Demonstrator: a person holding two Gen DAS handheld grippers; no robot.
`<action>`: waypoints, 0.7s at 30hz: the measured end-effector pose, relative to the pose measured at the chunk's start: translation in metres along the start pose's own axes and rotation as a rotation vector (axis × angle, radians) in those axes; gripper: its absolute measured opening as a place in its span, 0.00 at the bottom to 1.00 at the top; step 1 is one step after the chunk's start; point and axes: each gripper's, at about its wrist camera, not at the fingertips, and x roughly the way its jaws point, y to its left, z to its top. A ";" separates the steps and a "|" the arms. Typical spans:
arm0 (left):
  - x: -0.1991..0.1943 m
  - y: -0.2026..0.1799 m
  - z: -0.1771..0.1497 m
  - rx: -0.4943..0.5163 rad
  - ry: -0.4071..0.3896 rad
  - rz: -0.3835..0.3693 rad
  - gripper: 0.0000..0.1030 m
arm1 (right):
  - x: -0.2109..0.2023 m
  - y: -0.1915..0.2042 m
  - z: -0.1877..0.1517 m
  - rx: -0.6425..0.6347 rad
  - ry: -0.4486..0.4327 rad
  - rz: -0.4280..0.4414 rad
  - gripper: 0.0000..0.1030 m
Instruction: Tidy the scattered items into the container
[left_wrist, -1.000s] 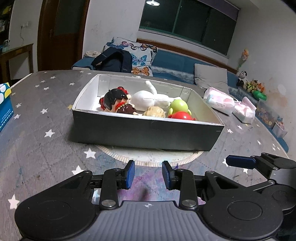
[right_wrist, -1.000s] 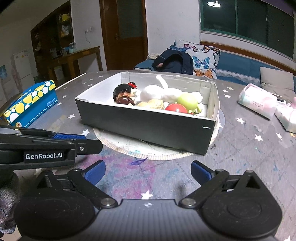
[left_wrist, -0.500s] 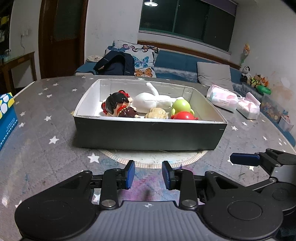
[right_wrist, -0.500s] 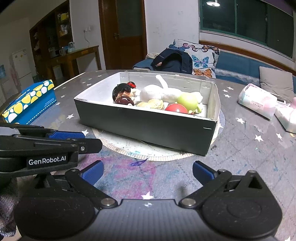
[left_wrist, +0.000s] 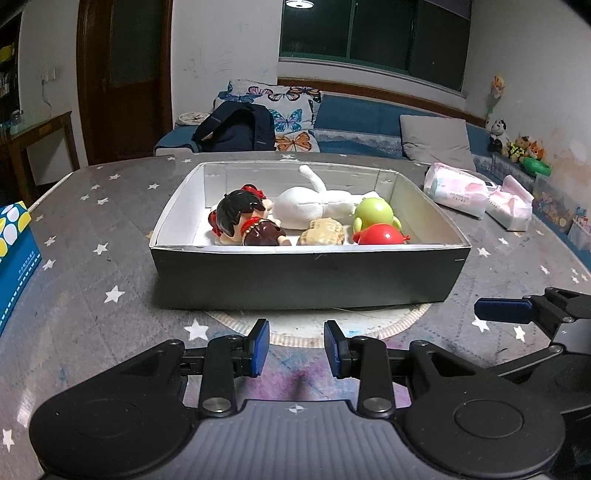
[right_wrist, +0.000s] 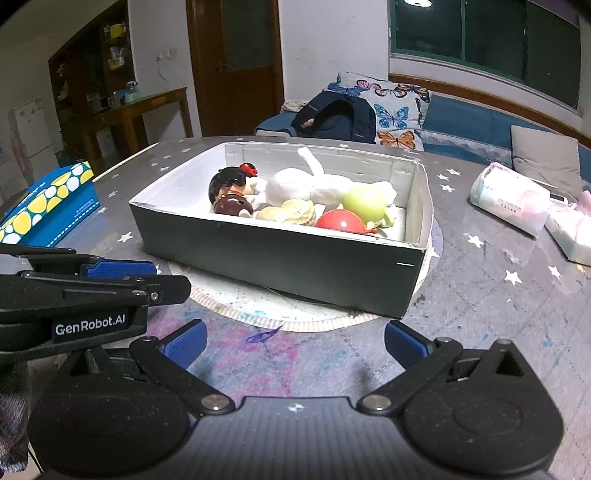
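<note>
A dark box with a white inside (left_wrist: 310, 275) (right_wrist: 280, 254) stands on a round mat in the middle of the table. In it lie a black-haired doll (left_wrist: 240, 219) (right_wrist: 229, 192), a white plush (left_wrist: 314, 203) (right_wrist: 314, 186), a tan shell-like toy (left_wrist: 321, 232) (right_wrist: 291, 212), a green ball toy (left_wrist: 373, 212) (right_wrist: 364, 203) and a red ball (left_wrist: 380, 234) (right_wrist: 341, 221). My left gripper (left_wrist: 296, 347) is partly open and empty, low over the table before the box. My right gripper (right_wrist: 293, 341) is wide open and empty, also before the box.
A blue and yellow tissue box (right_wrist: 40, 203) (left_wrist: 14, 251) sits at the left table edge. Pink tissue packs (left_wrist: 454, 188) (right_wrist: 509, 201) lie at the right. A sofa with cushions and a dark bag (left_wrist: 236, 127) stands behind the table.
Both grippers have drawn back and lowered a little from the box; the view has levelled. The jaws have kept their openings. The toys in the box have not moved.
</note>
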 end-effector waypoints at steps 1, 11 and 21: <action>0.001 0.000 0.001 0.001 0.002 0.000 0.33 | 0.001 -0.001 0.001 0.002 0.003 -0.002 1.00; 0.013 -0.002 0.009 0.018 0.014 0.005 0.33 | 0.014 -0.005 0.006 0.024 0.032 -0.020 1.00; 0.022 -0.002 0.017 0.004 0.009 -0.027 0.33 | 0.024 -0.009 0.011 0.038 0.045 -0.032 1.00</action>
